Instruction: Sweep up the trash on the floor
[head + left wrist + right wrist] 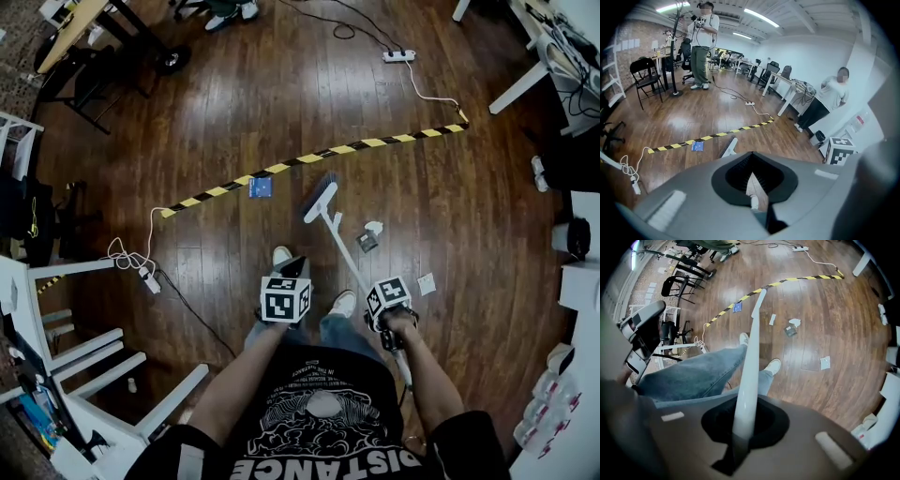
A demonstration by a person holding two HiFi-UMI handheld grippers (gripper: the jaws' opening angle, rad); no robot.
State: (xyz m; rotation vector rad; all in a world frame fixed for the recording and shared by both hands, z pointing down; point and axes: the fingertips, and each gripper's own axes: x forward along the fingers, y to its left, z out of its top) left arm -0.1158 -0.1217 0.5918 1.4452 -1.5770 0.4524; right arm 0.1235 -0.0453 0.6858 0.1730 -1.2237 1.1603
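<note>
Right gripper [743, 427] clamps the broom [752, 348] high on its handle, left gripper [752, 187] is closed on the dustpan [292, 267], and trash [374, 228] lies near its head, so a hard stroke could scatter it past the tape [309, 158].

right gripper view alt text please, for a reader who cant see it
The right gripper is shut on a white broom handle that runs away over a wooden floor to the broom head, near a yellow-and-black striped tape. The person's jeans and white shoes show beside the handle; paper scraps lie to its right.
</note>
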